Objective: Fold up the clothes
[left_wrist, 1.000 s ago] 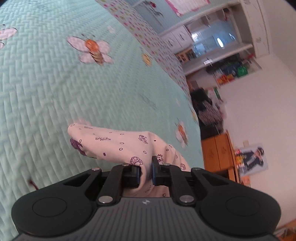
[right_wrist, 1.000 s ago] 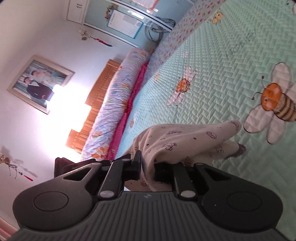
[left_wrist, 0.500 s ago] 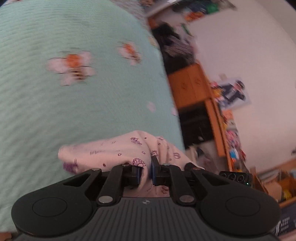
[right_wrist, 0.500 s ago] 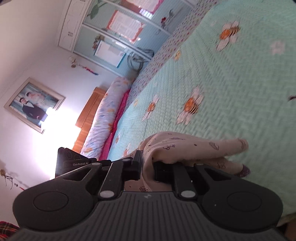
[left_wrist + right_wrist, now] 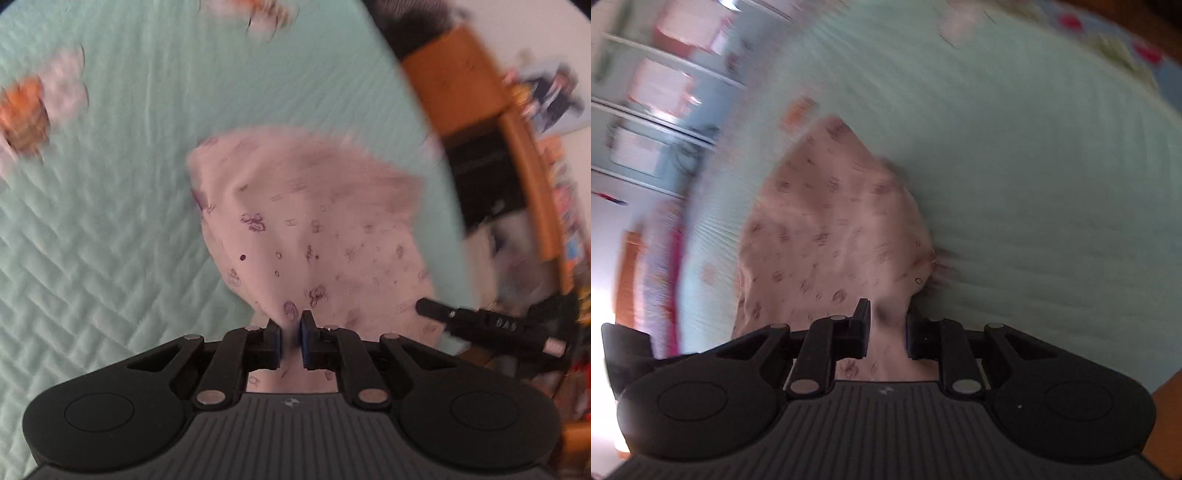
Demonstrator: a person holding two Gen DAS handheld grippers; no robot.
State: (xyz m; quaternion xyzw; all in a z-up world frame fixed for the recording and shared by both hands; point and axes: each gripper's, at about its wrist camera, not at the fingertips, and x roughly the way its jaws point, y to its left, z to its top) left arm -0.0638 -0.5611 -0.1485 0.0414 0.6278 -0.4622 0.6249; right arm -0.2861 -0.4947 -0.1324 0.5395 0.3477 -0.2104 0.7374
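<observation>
1. Jaws of our left gripper stand narrow, pinching a fold of the garment between the blue pads.
2. Ahead of those fingers we see the garment fan out, pale pink with small purple prints, its far edge blurred over the quilt.
3. To the right of our left gripper, near the cloth's lower corner, the other tool's black body pokes in.
4. Beyond the cloth the mint quilt spreads to the left and ahead, with a blurred bee print far left; a wooden cabinet stands past the bed's edge to the right.
5. Our right gripper has its jaws a little wider, closed on a bunched part of the same garment.
6. From the right fingers the cloth rises forward and left to a point; we cannot tell whether it touches the quilt, as both views are smeared.
7. Left of our right gripper, past the bed, a bolster and pale blue cupboards show as blurs.
</observation>
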